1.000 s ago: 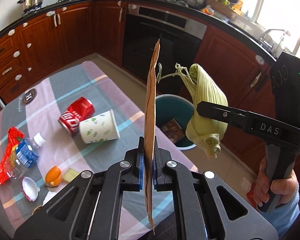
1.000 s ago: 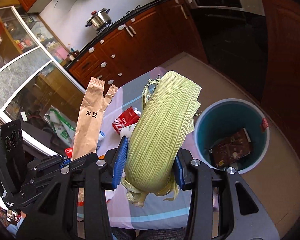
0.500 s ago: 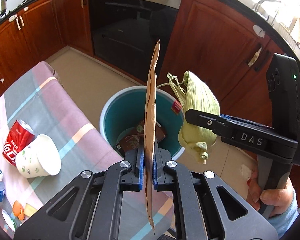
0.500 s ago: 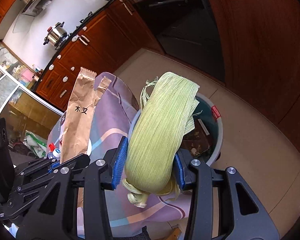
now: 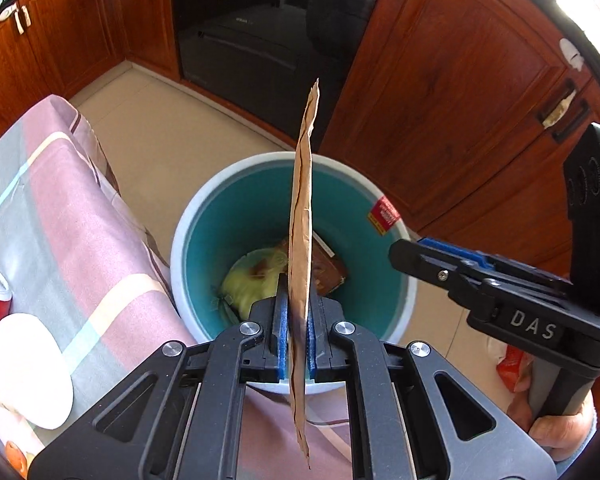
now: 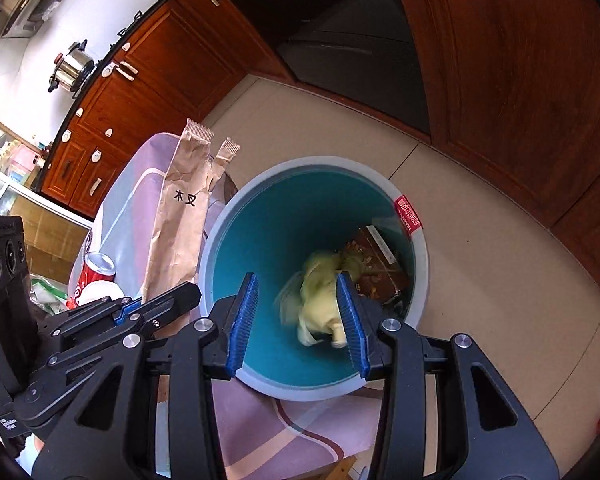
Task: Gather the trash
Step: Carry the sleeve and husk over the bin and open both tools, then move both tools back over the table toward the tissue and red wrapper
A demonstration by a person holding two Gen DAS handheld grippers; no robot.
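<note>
I see a kitchen with brown wood cabinets [image 5: 452,92], a dark oven [image 5: 256,40] and a beige tiled floor [image 6: 500,264]. The bench [image 5: 60,240] has a striped cloth. One teal trash bin [image 5: 236,216] stands on the floor at its 3 o'clock side. My left hand-held gripper [image 5: 296,332] is clamped on one paper sleeve [image 5: 302,208] above the bin. My right hand-held gripper [image 6: 298,312] is open and empty; one corn husk [image 6: 320,300] is blurred inside the bin. One red can [image 6: 96,272] and one paper cup [image 5: 24,368] lie on the bench.

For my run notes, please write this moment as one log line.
left claw: shut on paper sleeve | right claw: open, nothing held | corn husk: in bin | next, likely: drop sleeve
</note>
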